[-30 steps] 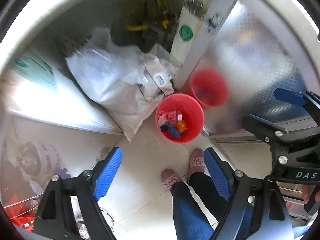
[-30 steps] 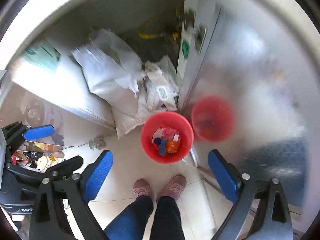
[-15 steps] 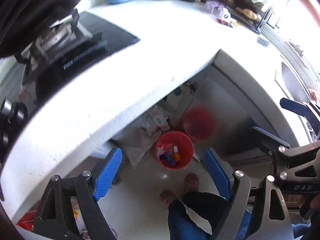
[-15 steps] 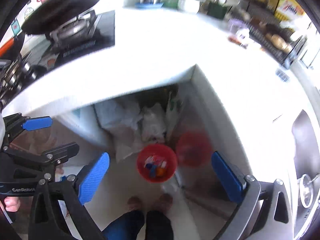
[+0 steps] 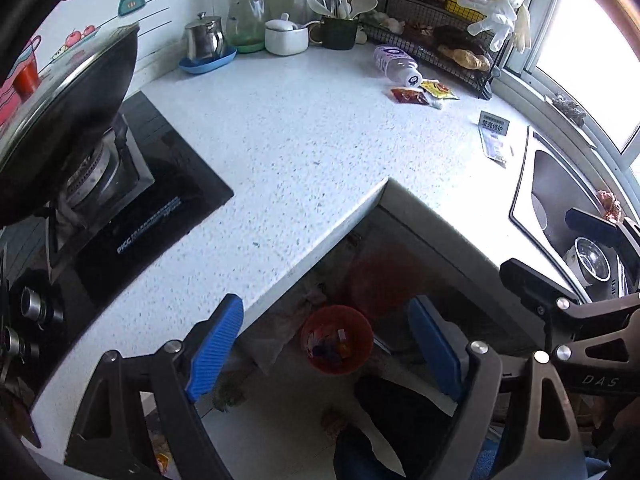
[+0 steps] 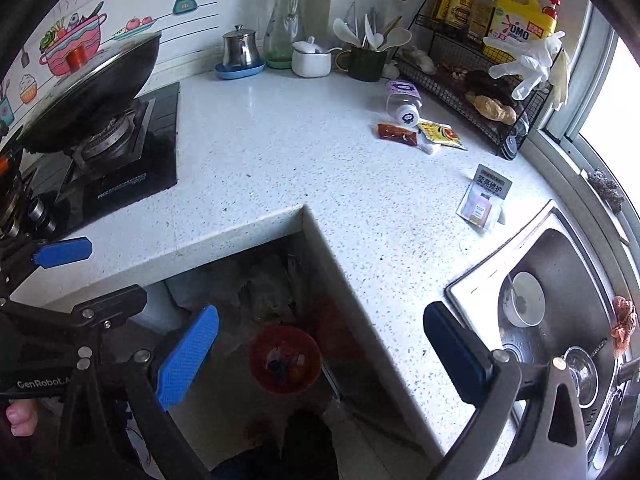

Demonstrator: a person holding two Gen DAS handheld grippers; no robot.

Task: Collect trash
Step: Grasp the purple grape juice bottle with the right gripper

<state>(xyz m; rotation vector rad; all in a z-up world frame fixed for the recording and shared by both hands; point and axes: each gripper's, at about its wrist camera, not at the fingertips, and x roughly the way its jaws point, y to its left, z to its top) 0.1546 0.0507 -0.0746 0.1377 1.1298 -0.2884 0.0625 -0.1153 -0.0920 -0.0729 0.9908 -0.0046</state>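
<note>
A red trash bin [image 5: 337, 338] with colourful scraps in it stands on the floor under the white counter [image 5: 304, 140]; it also shows in the right wrist view [image 6: 285, 359]. On the counter lie a toppled purple-capped bottle [image 6: 403, 101], a red sachet [image 6: 397, 133], a yellow sachet [image 6: 440, 133] and a small packet [image 6: 484, 200]. My left gripper [image 5: 326, 350] is open and empty, high above the bin. My right gripper [image 6: 320, 354] is open and empty, also above the bin.
A gas hob [image 6: 120, 152] with a black wok [image 6: 88, 88] is at the left. A sink [image 6: 560, 304] with a white bowl is at the right. Jars, a utensil cup and a wire rack [image 6: 472, 80] line the back. White bags [image 6: 256, 292] lie under the counter.
Both grippers have risen from low beside the bin to above counter height. The view now takes in the countertop, hob and sink. Both stay open and empty.
</note>
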